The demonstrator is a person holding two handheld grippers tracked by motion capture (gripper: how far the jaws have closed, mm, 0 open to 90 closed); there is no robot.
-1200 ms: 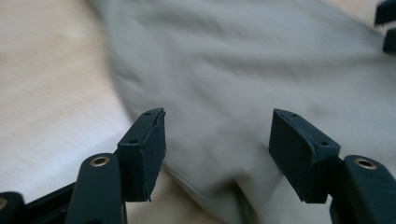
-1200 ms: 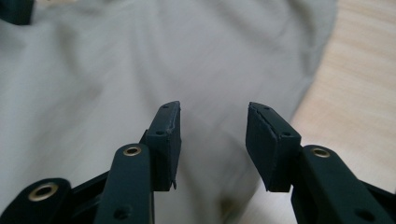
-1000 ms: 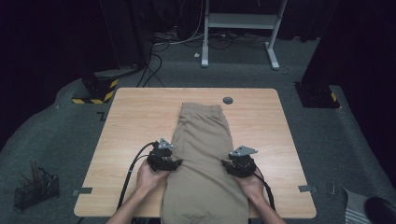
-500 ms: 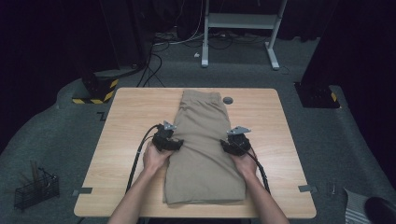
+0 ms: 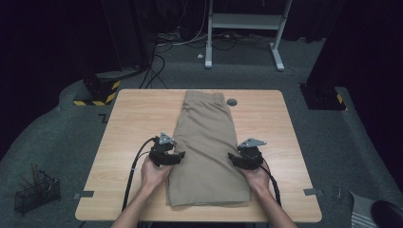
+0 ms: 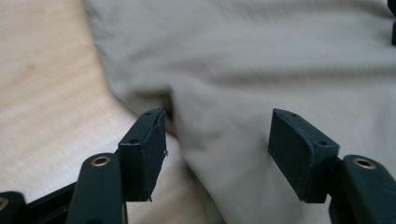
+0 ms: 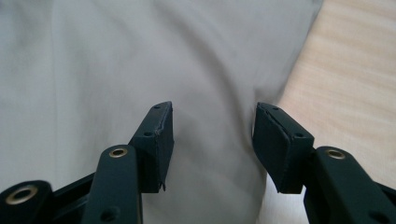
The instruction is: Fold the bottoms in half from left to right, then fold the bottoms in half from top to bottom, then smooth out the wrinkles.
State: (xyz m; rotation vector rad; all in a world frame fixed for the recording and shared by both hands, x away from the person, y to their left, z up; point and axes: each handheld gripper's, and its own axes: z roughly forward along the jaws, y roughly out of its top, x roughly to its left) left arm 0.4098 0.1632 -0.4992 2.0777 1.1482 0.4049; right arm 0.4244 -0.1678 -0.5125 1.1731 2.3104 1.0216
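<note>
The khaki shorts point(image 5: 209, 152), hanging over the near edge before, now lie wholly on the surface point(image 5: 133, 118). The right tongs point(image 5: 233, 156) have just been opening, with cloth between their jaws.

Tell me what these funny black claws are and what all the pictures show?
The claws are grippers, simple pinching tools. A person holds one in each hand: the left gripper and the right gripper. One camera hangs above the wooden table and looks down. The two close-up pictures come from small cameras riding on each gripper, looking along its two black jaws. On the table lie folded tan shorts, and a small dark round thing sits near the far edge. Both grippers are at the sides of the shorts with jaws open. The right one's jaws have just been opening; cloth lies between them, but nothing is pinched.
</note>
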